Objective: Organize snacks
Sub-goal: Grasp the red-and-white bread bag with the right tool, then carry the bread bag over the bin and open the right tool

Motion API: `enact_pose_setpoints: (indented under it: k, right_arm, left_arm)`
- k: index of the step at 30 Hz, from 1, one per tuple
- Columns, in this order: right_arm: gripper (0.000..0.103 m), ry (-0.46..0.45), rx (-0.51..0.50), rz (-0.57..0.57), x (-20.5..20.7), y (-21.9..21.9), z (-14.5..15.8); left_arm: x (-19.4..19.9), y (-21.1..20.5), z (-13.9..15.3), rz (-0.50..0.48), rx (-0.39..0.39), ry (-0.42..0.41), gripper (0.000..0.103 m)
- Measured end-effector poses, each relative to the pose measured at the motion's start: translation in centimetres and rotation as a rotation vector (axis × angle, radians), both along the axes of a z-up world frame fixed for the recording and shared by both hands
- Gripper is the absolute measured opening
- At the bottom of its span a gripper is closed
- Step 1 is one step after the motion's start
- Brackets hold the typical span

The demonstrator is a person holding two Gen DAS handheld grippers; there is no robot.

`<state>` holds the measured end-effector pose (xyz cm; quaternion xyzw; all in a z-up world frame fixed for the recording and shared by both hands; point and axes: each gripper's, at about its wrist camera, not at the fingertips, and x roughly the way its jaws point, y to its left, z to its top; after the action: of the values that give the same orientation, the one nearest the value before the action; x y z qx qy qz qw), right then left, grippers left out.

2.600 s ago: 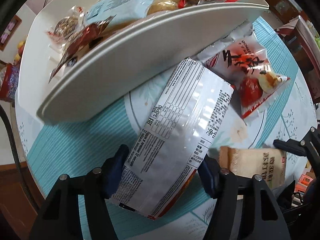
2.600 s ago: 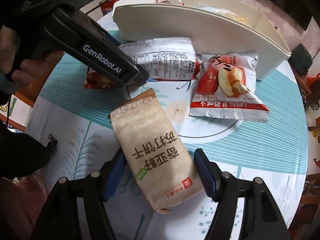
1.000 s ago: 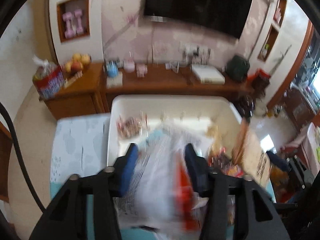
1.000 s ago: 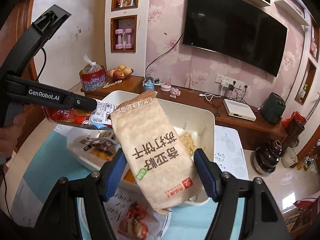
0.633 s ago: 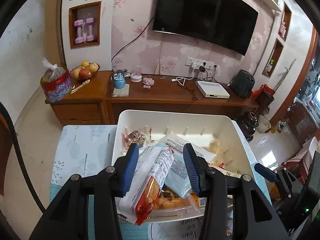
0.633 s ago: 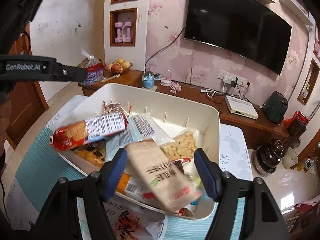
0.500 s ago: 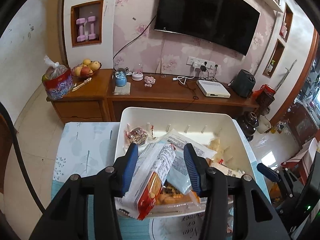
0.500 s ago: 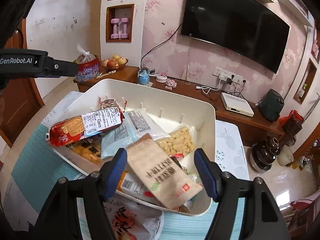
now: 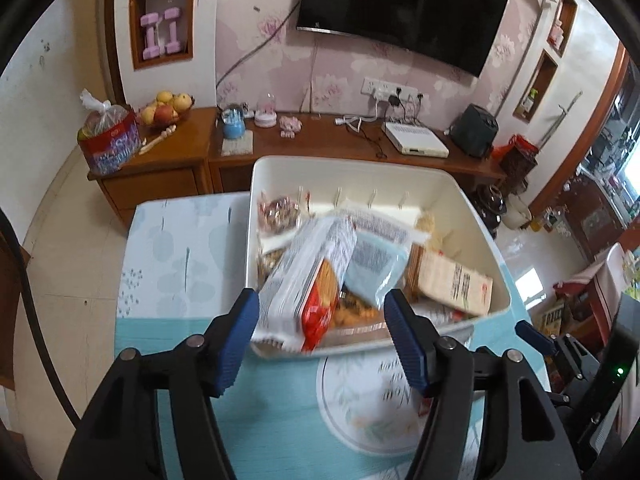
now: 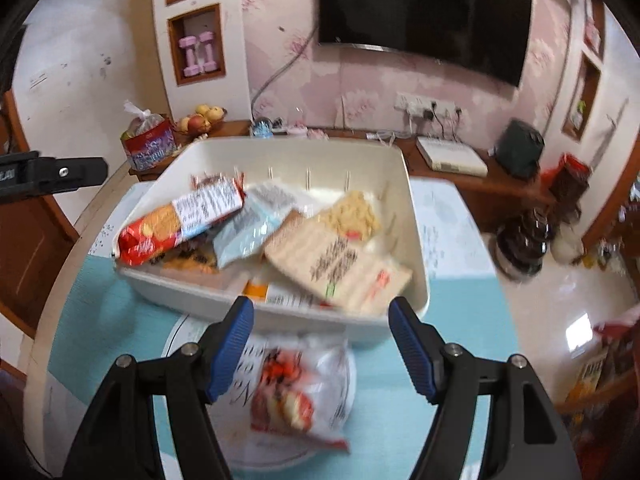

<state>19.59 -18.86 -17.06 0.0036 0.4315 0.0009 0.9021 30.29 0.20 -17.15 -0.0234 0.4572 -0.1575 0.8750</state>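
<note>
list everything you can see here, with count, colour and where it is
bin: 1, white, on the table, full of snacks
biscuit roll: 1, red and white, left side of the bin, on top of the pile
cracker pack: 1, tan, right front of the bin
pale blue packet: 1, in the bin between the roll and the cracker pack
fruit snack bag: 1, white with red, on the table in front of the bin
table: 1, teal and white cloth
television: 1, black, on the pink wall
sideboard: 1, brown wood, behind the table
fruit bowl: 1, on the sideboard
left gripper: 1, black with blue pads, jaws just opened, touching nothing
right gripper: 1, same colours, open, empty
</note>
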Motion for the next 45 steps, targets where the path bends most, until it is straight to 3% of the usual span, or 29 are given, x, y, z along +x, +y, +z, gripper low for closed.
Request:
enact_pose_setpoints:
  k: [6, 17, 21, 36, 45]
  right_arm:
    - [0.076, 0.083, 0.028, -0.052, -1.2, 0.8, -2.7]
    - [0.076, 0.190, -0.005, -0.105, -1.5, 1.5, -7.1]
    - [0.078, 0.215, 0.037, -0.134, -1.1, 0.8, -8.2]
    - [0.079, 0.226, 0.084, -0.161, -0.8, 0.4, -9.6]
    - [0.074, 0.246, 0.116, -0.066, -1.3, 1.4, -8.7]
  left_arm:
    - [-1.3, 1.5, -0.5, -0.012, 0.013, 0.027, 0.080]
    - [-2.2, 3.2, -3.1, -0.012, 0.027, 0.124, 0.081]
    - [-2.5, 3.6, -3.8, -0.017, 0.031, 0.157, 0.081]
    - [-3.0, 5.1, -4.9, 0.033, 0.058, 0.200, 0.082]
    - [-3.4, 4.5, -5.0, 0.042, 0.072, 0.214, 0.082]
